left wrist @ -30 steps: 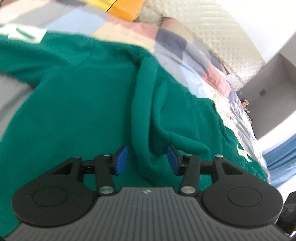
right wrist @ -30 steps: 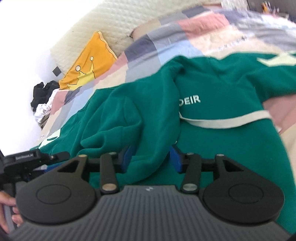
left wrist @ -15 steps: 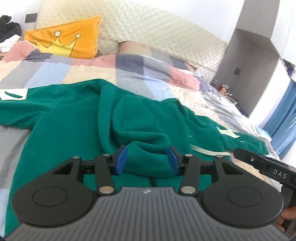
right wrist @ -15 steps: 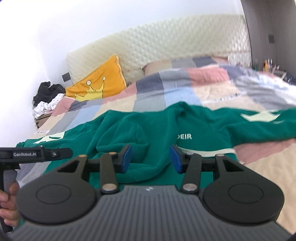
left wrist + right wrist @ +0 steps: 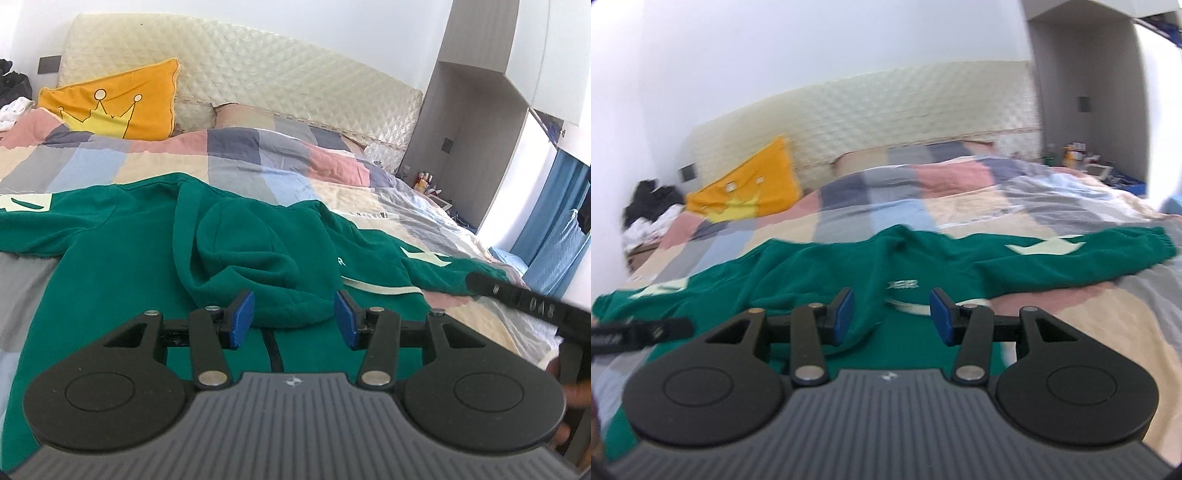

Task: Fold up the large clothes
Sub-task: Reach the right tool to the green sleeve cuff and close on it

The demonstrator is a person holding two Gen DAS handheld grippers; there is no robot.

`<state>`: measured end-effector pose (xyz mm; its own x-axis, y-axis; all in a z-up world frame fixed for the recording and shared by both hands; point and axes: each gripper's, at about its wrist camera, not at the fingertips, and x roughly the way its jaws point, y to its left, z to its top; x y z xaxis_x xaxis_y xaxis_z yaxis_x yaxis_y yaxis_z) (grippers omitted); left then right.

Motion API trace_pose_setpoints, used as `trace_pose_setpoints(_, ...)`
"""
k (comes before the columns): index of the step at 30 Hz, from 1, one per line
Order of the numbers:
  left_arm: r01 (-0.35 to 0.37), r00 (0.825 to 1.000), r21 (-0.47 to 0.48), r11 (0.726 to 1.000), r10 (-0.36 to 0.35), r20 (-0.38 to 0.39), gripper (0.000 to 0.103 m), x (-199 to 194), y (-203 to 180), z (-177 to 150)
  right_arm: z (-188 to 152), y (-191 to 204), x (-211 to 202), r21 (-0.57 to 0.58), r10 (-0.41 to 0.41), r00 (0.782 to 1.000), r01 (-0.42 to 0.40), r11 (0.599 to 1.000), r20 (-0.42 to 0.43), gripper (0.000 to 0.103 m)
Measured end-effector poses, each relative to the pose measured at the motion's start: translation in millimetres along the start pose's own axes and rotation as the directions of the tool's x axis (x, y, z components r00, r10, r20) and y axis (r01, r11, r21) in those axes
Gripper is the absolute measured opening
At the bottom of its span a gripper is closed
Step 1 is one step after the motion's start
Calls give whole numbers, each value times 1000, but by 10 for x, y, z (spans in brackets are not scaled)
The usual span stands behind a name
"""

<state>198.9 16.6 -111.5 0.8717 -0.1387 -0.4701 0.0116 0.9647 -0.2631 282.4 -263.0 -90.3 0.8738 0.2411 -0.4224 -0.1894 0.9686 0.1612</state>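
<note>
A green hooded sweatshirt (image 5: 110, 258) lies spread across a patchwork duvet (image 5: 258, 162) on the bed, body towards the cameras, both sleeves stretched out to the sides and the hood (image 5: 255, 251) flopped in a rumpled heap over the chest. The left gripper (image 5: 293, 317) hangs above the garment with its blue pads spread and nothing pinched between them; the hood's edge shows in the gap but lies beyond the pads, not pressed by them. The right gripper (image 5: 892, 314) likewise stands spread and empty over the chest, near the pale lettering (image 5: 903, 284) and a pale drawstring (image 5: 908, 308). The cloth looks like thick fleece: soft, limp, fairly heavy for clothing, and likely to sag and drag on the duvet instead of keeping a crease. It is not fragile or slippery, so a firm pinch should hold. Good places to take hold seem to be the doubled edges, the cuff of the right sleeve (image 5: 1071, 258), the shoulder seams or the hem, where the layers bunch; the hood probably wants flattening first. An orange crown cushion (image 5: 118, 103) leans on the quilted headboard (image 5: 295, 81), well apart.
</note>
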Motion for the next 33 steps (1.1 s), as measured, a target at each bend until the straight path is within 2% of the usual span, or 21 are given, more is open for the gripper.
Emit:
trace_pose_setpoints(6,2,1000,-20,1000,-2,-18,54,97,10,-60,149,-501,186,121,-127,992,125,985,7,49)
trace_pose_setpoints(10,7,999,-42,999,-9,-35,54,184,37,-109,310,-937,474,253,-196,980,195,947,-21,50)
trace_pose_setpoints(13,-4,999,-43,999,2,-49,54,250,28,-140,332,-1220,665,365,-203,978,208,907,-53,50)
trace_pose_setpoints(20,-39,997,-50,998,36,-69,54,399,60,-183,289,-1701,1064,476,-220,970,241,846,-102,49)
trace_pose_setpoints(23,-53,996,-60,997,48,-79,54,483,81,-194,162,-1932,1186,484,-259,958,287,827,-125,49)
trace_pose_setpoints(25,-61,995,-66,996,55,-89,54,548,90,-192,15,-2079,1277,523,-273,947,320,790,-167,49)
trace_pose_setpoints(29,-66,992,-77,995,57,-109,54,644,104,-201,-182,-2355,1390,656,-243,954,296,695,-174,49)
trace_pose_setpoints(31,-69,992,-70,995,61,-115,54,667,100,-222,-187,-2446,1452,670,-240,957,285,686,-162,49)
trace_pose_setpoints(33,-71,990,-71,995,62,-123,54,687,112,-236,-163,-2515,1524,656,-243,958,281,701,-151,49)
